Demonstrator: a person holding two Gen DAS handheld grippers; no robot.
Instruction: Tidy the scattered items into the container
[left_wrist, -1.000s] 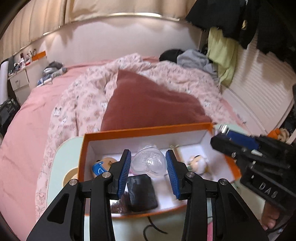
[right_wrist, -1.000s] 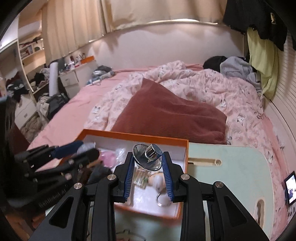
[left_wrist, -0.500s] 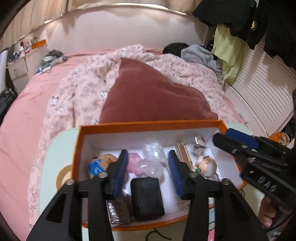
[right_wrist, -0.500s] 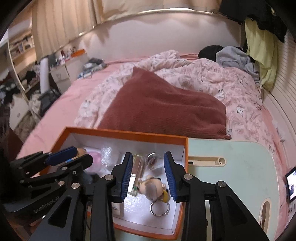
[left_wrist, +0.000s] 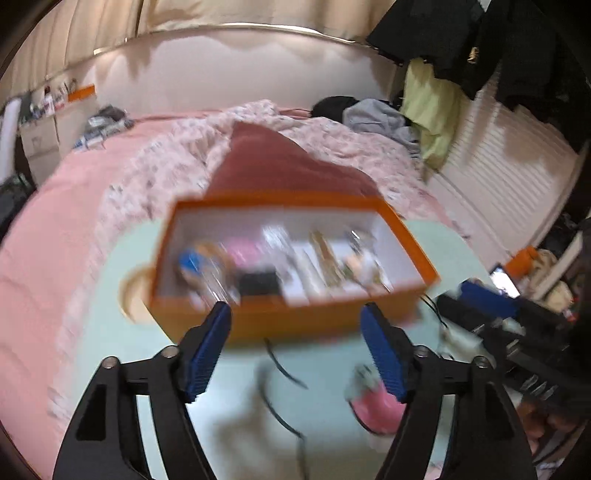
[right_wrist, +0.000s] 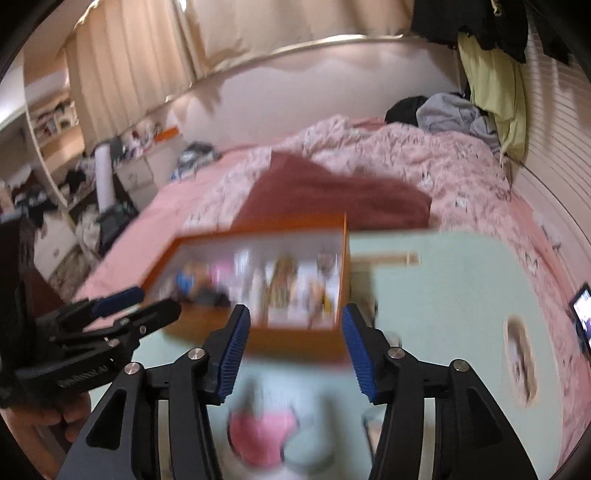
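Both grippers have pulled back from the box (left_wrist: 295, 317) since half a second ago, and their jaws now stand wide apart, holding nothing: left gripper (left_wrist: 295, 354), right gripper (right_wrist: 295, 350). One orange box sits on the green table (right_wrist: 443, 295), its blurred contents (several small things) inside. Near the box's front wall lie one pink item (right_wrist: 262, 439) and one black cable (left_wrist: 280, 373). Bare table stretches right of the box.
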